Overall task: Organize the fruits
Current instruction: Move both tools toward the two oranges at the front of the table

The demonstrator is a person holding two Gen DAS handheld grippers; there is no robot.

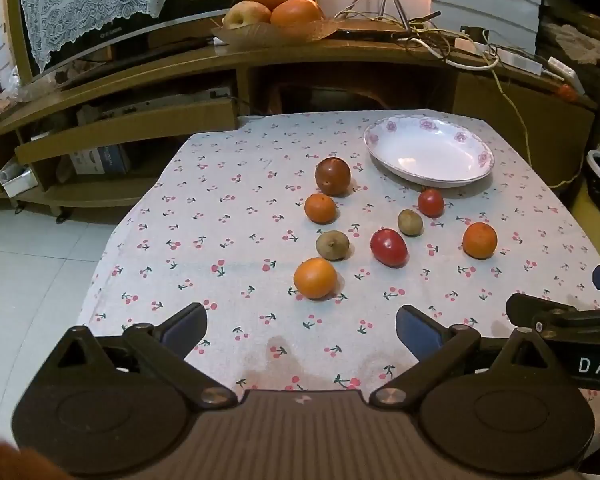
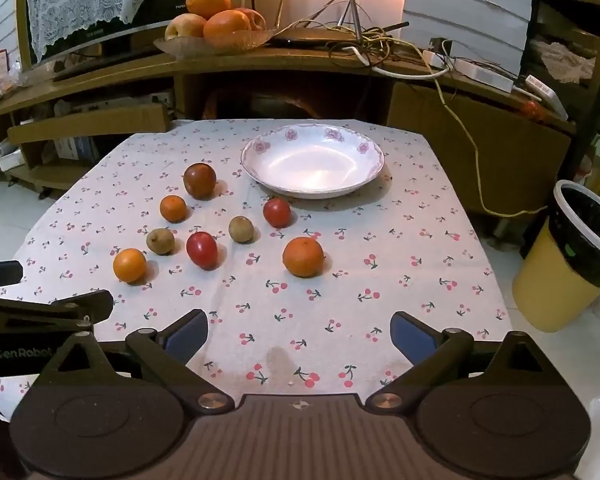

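Observation:
A white floral plate (image 1: 430, 156) (image 2: 312, 162) sits empty at the far side of the cherry-print tablecloth (image 1: 228, 240) (image 2: 400, 264). Several fruits lie loose in front of it: three oranges (image 1: 315, 278) (image 2: 303, 257), two red tomatoes (image 1: 389, 247) (image 2: 202, 250), two brown kiwis (image 1: 332, 245) (image 2: 241, 229) and a dark red-brown fruit (image 1: 333, 176) (image 2: 199, 180). My left gripper (image 1: 300, 330) is open and empty above the near edge. My right gripper (image 2: 299, 334) is open and empty beside it, to the right.
A wooden TV stand (image 1: 340, 56) behind the table holds a glass bowl of fruit (image 1: 268, 32) (image 2: 216, 42) and tangled cables (image 2: 400, 48). A yellow bin with a black liner (image 2: 572, 256) stands right of the table. Tiled floor (image 1: 32, 272) lies to the left.

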